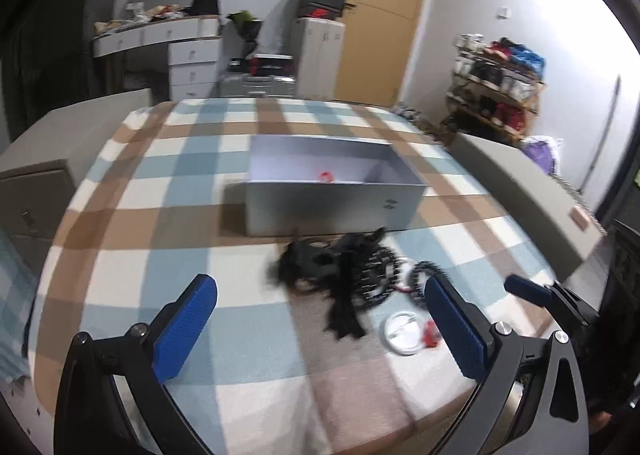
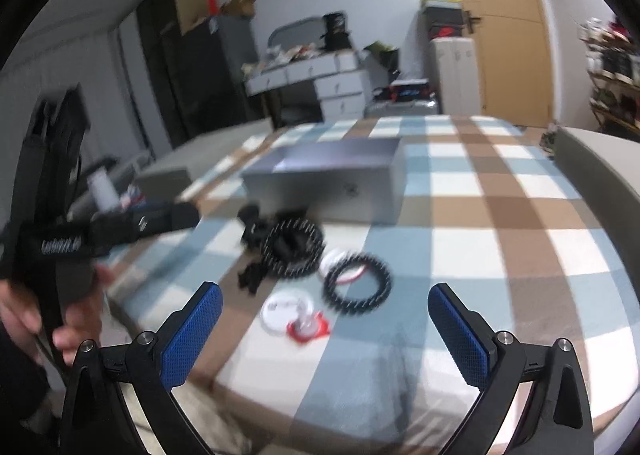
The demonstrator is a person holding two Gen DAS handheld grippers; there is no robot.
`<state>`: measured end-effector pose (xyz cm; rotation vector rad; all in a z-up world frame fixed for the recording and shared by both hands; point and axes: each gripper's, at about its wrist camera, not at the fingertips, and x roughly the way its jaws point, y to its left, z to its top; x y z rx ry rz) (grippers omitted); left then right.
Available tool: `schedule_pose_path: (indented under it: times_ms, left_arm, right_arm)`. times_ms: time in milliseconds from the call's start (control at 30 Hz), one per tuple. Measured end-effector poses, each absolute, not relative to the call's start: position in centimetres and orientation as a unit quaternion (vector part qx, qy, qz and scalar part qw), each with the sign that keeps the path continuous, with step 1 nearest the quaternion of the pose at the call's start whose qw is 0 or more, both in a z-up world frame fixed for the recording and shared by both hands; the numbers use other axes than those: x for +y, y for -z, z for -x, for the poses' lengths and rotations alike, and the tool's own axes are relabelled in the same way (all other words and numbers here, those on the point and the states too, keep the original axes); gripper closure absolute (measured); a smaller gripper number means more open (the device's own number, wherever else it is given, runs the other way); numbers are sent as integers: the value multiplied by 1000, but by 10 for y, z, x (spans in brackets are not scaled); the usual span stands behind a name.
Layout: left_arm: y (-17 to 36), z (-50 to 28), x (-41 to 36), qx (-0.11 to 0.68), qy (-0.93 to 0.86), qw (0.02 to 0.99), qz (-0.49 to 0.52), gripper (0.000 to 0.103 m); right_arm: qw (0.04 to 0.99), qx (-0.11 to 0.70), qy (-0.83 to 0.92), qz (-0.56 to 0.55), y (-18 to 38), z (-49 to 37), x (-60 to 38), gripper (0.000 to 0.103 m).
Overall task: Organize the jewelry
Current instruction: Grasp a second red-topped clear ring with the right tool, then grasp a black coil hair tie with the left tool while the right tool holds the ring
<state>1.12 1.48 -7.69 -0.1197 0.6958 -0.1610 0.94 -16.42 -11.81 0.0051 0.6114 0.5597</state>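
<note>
Checked cloth, blue, brown and cream, covers the whole work surface; everything for the job sits on it.

Grey open box next in size, at 12 o'clock from my left gripper, long side toward me. Through the left wrist view I can see one small red piece lying on its floor, toward the near wall. I read that as one item already put away. Nothing else shows inside, though the near wall hides part of the floor.

Black tangle of soft stuff, maybe cord or fabric, too blurred to name, heaped just in front of the box at about 1 o'clock from the left gripper. Touching it on its right, a black spiked ring, lying flat. A second spiked ring lies apart from the first, nearer me, at 12 o'clock from the right gripper, overlapping the edge of a white disc. Another white disc sits at 11 o'clock, with a small red-and-clear bit against it.

Left gripper: jaws spread wide, nothing between the pads, hanging over the near cloth. Right gripper: same, released and empty, over the near spiked ring and disc. A hand grips the left tool's handle at 9 o'clock in the right wrist view.

My judgement: early days. One piece boxed, the heap, both rings, discs and red bit all yet to go in.
</note>
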Motion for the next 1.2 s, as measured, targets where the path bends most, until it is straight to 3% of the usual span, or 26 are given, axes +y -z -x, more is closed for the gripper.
schedule_pose_path:
  times_ms: [133, 200, 267, 500, 567, 633, 733, 1200]
  left_arm:
    - [88, -7, 21, 356, 79, 929, 69, 2]
    - [93, -4, 23, 361, 76, 927, 69, 2]
    - [95, -2, 23, 364, 74, 926, 66, 2]
    - [94, 3, 29, 361, 63, 928, 71, 2]
    - [93, 1, 32, 359, 61, 928, 76, 2]
    - [93, 0, 34, 360, 56, 928, 74, 2]
    - [95, -1, 37, 361, 49, 928, 71, 2]
    - [101, -7, 28, 386, 68, 919, 52, 2]
  right_arm:
    - [915, 299, -271, -11, 129, -8, -161, 3]
    - [911, 311, -271, -16, 136, -12, -158, 12]
    - [905, 326, -272, -12, 141, -16, -155, 34]
    - [898, 337, -283, -34, 144, -20, -159, 45]
    - [893, 339, -294, -36, 144, -19, -158, 61]
    - [892, 341, -295, -29, 145, -18, -154, 66]
    - [893, 342, -291, -19, 145, -17, -151, 84]
    - [900, 323, -288, -46, 138, -12, -163, 86]
